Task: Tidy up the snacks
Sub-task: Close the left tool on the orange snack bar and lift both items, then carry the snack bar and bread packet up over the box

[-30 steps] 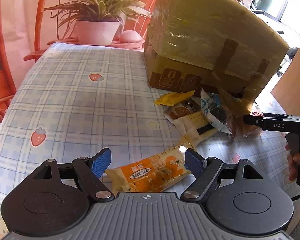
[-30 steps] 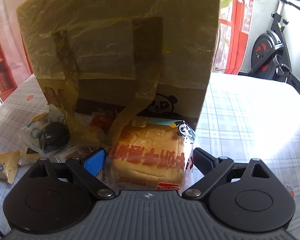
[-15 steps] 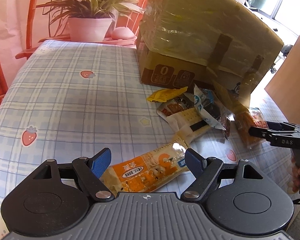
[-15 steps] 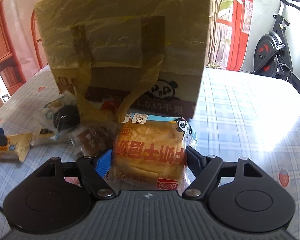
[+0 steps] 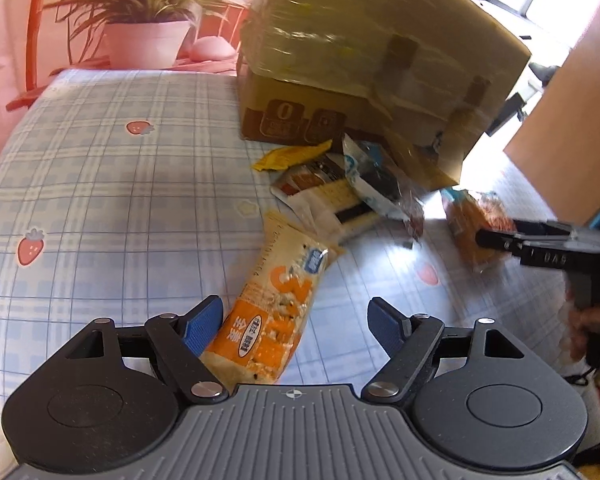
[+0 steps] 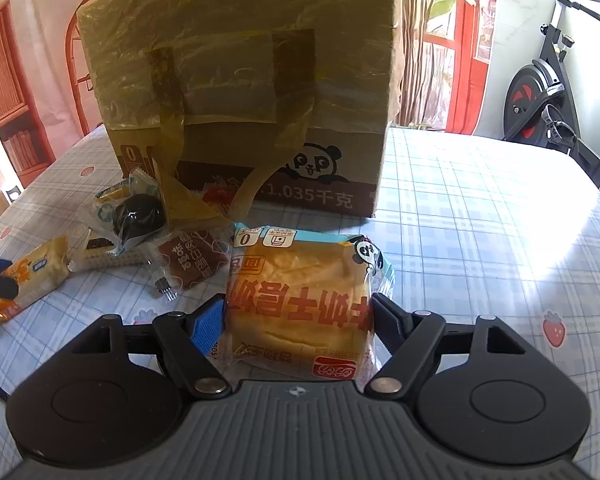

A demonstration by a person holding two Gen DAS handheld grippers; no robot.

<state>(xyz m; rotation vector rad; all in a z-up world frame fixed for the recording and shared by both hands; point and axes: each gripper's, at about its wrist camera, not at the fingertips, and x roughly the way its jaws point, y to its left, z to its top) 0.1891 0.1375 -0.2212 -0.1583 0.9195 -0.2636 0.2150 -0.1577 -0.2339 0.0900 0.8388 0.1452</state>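
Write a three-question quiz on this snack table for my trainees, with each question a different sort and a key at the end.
1. True or false: the right gripper has its pads pressed on the bread packet.
2. What lies between the fingers of the left gripper? A. the orange snack bar packet B. the yellow wrapper C. the potted plant
3. Fill in: the animal printed on the cardboard box is a ____.

Key: 1 true; 2 A; 3 panda.
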